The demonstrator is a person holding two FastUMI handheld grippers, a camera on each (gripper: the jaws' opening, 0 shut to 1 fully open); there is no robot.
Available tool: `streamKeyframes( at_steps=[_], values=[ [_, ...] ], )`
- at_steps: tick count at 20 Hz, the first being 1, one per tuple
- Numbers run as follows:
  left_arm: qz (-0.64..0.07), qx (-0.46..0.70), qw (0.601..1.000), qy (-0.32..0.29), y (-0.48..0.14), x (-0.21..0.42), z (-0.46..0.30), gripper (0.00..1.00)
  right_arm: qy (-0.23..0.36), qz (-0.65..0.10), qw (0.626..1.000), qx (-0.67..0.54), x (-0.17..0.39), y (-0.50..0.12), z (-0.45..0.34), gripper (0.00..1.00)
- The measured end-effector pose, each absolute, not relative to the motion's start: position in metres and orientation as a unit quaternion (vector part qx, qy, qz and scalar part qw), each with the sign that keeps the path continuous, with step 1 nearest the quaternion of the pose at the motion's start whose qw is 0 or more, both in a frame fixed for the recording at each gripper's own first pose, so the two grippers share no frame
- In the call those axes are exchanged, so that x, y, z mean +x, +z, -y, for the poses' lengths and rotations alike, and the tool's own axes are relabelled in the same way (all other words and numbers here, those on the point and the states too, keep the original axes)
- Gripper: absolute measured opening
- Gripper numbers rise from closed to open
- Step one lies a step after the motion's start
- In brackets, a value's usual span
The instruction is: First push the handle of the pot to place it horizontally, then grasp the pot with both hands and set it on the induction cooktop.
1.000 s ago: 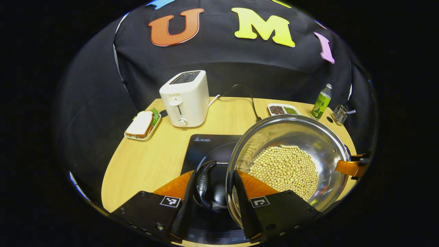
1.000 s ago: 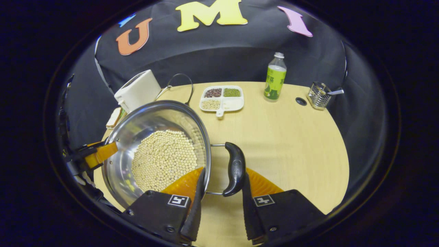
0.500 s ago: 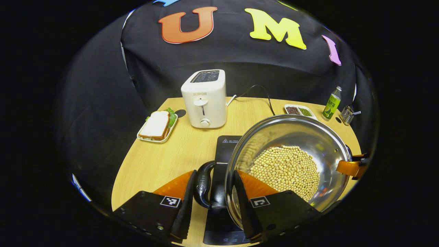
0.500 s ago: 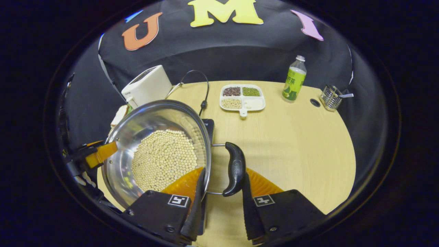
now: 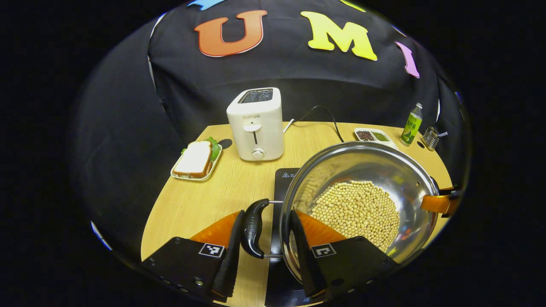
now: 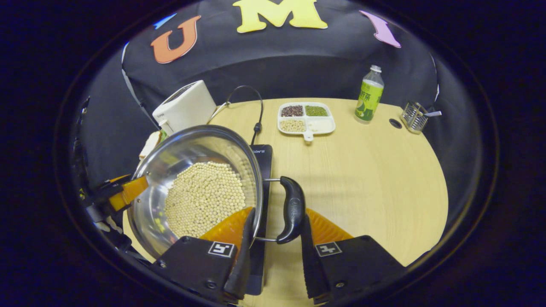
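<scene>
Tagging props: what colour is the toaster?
White or cream toaster, with a dark slot on top; clearest in the left gripper view.

Opposed close views across shared pot (image 5: 362,187).

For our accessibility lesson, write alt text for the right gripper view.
A steel pot of pale beans is carried by the right tool, shut on its black side handle, above a black induction cooktop on a wooden table. Behind stand a toaster, divided dish and green bottle.
</scene>
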State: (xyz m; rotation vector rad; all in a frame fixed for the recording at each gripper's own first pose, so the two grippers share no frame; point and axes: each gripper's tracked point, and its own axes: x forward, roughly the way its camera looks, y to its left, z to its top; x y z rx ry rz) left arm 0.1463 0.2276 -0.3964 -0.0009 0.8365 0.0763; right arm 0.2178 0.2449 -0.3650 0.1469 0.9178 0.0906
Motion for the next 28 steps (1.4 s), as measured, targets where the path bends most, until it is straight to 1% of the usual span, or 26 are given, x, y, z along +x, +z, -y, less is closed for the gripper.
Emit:
streamKeyframes(
  at_steps=[8, 13, 18, 20, 21, 22, 23, 24, 25, 28],
  values=[
    [-0.393, 0.006, 0.919, 0.037, -0.396, 0.146, -0.229, 0.59, 0.040, -0.427, 0.900, 0.078, 0.219, -0.364, -0.244, 0.53],
    [-0.390, 0.016, 0.920, 0.031, -0.394, 0.145, -0.229, 0.60, 0.040, -0.420, 0.903, 0.079, 0.220, -0.364, -0.243, 0.56],
    [-0.392, 0.017, 0.919, 0.027, -0.394, 0.146, -0.229, 0.61, 0.039, -0.415, 0.905, 0.086, 0.222, -0.363, -0.244, 0.57],
    [-0.387, 0.015, 0.922, 0.026, -0.391, 0.146, -0.230, 0.64, 0.037, -0.407, 0.909, 0.082, 0.223, -0.363, -0.240, 0.61],
    [-0.374, 0.008, 0.927, 0.021, -0.386, 0.149, -0.228, 0.59, 0.033, -0.404, 0.912, 0.070, 0.224, -0.362, -0.235, 0.72],
    [-0.365, 0.010, 0.930, 0.026, -0.381, 0.149, -0.230, 0.77, 0.037, -0.395, 0.916, 0.060, 0.225, -0.360, -0.233, 0.76],
    [-0.358, 0.020, 0.933, 0.034, -0.377, 0.151, -0.235, 0.96, 0.049, -0.383, 0.921, 0.054, 0.228, -0.357, -0.234, 0.87],
    [-0.354, 0.023, 0.934, 0.035, -0.374, 0.149, -0.236, 0.96, 0.059, -0.377, 0.923, 0.043, 0.228, -0.354, -0.236, 0.87],
    [-0.352, 0.026, 0.935, 0.040, -0.370, 0.148, -0.239, 0.97, 0.060, -0.373, 0.926, 0.031, 0.227, -0.352, -0.233, 0.82],
    [-0.342, 0.031, 0.938, 0.053, -0.362, 0.144, -0.243, 0.97, 0.063, -0.342, 0.937, 0.018, 0.231, -0.339, -0.229, 0.83]
  ],
)
